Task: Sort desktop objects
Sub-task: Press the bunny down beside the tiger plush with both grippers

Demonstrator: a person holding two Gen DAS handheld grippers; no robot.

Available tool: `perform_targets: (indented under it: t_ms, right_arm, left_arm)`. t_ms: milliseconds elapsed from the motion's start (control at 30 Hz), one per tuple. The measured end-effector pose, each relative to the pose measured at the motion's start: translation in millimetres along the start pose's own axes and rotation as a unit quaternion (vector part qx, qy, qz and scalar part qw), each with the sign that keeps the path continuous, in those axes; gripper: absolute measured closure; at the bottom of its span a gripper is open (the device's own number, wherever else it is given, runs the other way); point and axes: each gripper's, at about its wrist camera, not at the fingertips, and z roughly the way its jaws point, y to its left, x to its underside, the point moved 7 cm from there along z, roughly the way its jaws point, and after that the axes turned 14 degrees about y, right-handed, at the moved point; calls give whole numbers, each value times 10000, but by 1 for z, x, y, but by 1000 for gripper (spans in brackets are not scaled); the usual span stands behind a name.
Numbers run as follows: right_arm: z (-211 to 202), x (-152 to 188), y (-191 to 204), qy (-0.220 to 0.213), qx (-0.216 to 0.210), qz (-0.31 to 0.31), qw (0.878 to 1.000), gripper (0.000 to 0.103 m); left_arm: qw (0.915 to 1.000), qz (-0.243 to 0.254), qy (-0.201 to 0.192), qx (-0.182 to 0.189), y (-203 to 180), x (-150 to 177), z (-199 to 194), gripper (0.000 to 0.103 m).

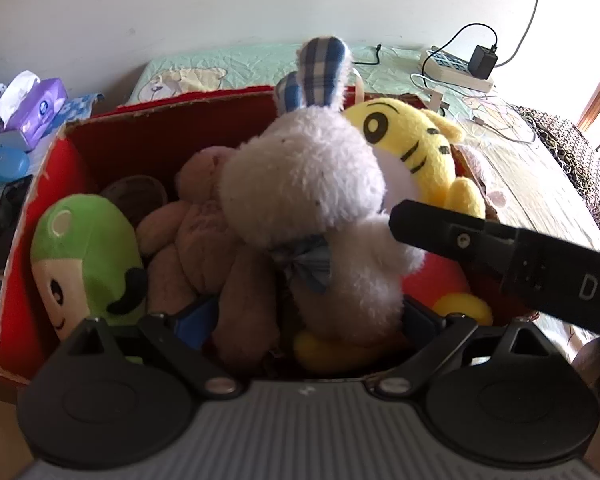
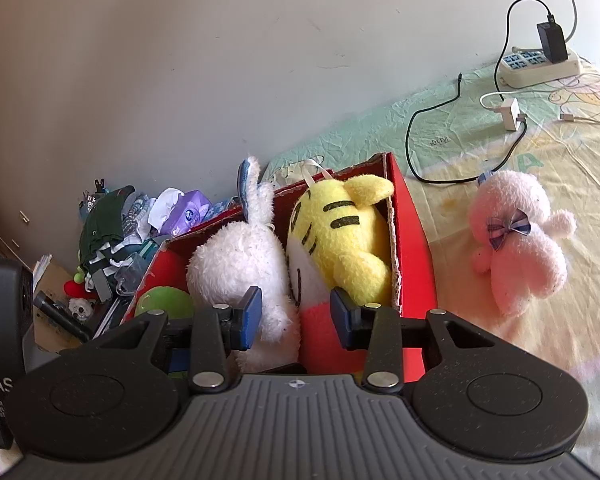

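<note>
In the left wrist view the white rabbit (image 1: 312, 200) covers the left claw's (image 1: 304, 320) fingertips, so its jaws cannot be judged. The brown bear (image 1: 204, 236) lies partly under the rabbit. In the right wrist view the green plush (image 2: 165, 300) shows only its top, and the small things in the pile (image 2: 108, 240) are too blurred to name.
</note>
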Motion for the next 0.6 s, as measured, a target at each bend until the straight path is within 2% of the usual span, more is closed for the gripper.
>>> perform_targets:
  t_ms: [33, 100, 600]
  right_arm:
    - [0, 0, 0, -13, 10, -23, 10000, 63]
    - [0, 1, 1, -44, 45, -92, 9999, 63]
    - [1, 5, 3, -289, 169, -396, 9987, 63]
  left_arm:
    - [10000, -9, -5, -13, 0, 0, 0, 7]
    - [9998, -37, -35, -167, 0, 1, 0, 1]
    - [9997, -180, -60, -144, 3, 4, 0, 0]
